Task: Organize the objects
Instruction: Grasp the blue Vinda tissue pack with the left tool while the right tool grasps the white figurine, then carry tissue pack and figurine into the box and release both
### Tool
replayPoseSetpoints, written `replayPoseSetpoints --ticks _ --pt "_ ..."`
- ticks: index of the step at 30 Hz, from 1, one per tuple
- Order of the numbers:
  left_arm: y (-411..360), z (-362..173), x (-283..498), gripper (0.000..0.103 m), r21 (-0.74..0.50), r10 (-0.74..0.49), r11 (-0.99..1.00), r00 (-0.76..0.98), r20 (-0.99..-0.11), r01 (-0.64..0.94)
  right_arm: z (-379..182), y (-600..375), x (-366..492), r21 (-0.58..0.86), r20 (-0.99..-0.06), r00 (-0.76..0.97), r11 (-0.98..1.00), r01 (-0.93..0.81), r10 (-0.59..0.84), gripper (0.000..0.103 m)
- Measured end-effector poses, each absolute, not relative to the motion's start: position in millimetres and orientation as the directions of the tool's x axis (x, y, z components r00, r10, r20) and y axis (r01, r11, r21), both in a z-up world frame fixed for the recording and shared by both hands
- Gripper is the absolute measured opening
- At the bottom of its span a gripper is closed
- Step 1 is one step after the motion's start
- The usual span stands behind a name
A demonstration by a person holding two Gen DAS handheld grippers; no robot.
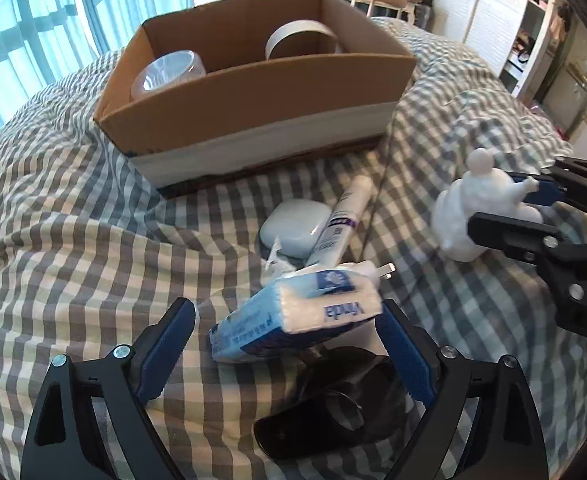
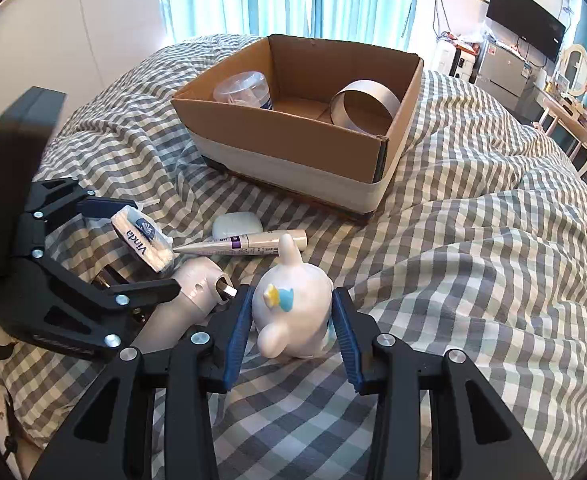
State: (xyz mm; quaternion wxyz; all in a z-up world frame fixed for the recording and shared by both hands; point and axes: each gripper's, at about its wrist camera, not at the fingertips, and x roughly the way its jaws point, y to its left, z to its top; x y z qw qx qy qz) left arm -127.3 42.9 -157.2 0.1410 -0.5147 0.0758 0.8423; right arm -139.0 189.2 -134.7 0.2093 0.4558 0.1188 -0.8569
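Between my left gripper [image 1: 287, 344], whose blue-padded jaws are spread wide, sits a blue-and-white Vinda tissue pack [image 1: 297, 316]; its right end touches one pad, the left pad stands clear of it, so I cannot tell whether it is truly held; under it lies a dark object I cannot identify. My right gripper [image 2: 293, 334] has its jaws closed in against both sides of a white ceramic animal figurine with a blue and yellow mark [image 2: 289, 304], which stands on the grey-and-white checked bed cover [image 2: 473, 260]; just left of it lies a white cylindrical plug-in device with metal prongs [image 2: 197, 292]. Beyond these rest a white tube with a purple band [image 2: 249, 244] and, touching it, a small pale rounded case [image 2: 237, 226]. Further back on the bed stands an open brown cardboard box with a white lower band [image 2: 293, 152]; inside it are a clear plastic tub [image 2: 245, 88] at the left and a grey ring of tape [image 2: 365, 108] at the right, well apart.
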Motion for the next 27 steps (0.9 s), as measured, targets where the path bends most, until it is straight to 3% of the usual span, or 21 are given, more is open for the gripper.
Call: replayPoseSetpoints --ticks 3,8,27 --pt "38 -158 -128 0.072 -0.048 0.179 -0.952 -0.425 -0.887 -0.302 -136 189 -139 -0.007 -0.831 -0.494 -0.884 0.467 -0.255 0.040" --pt "35 -155 -126 0.065 -0.056 0.187 -0.953 -0.431 -0.883 -0.299 -135 189 -137 -0.013 -0.827 -0.502 -0.886 0.464 -0.251 0.040" --pt "27 -101 -98 0.060 -0.034 0.198 -0.954 -0.544 -0.815 -0.296 -90 169 -104 -0.059 -0.763 -0.584 -0.871 0.488 -0.276 0.040"
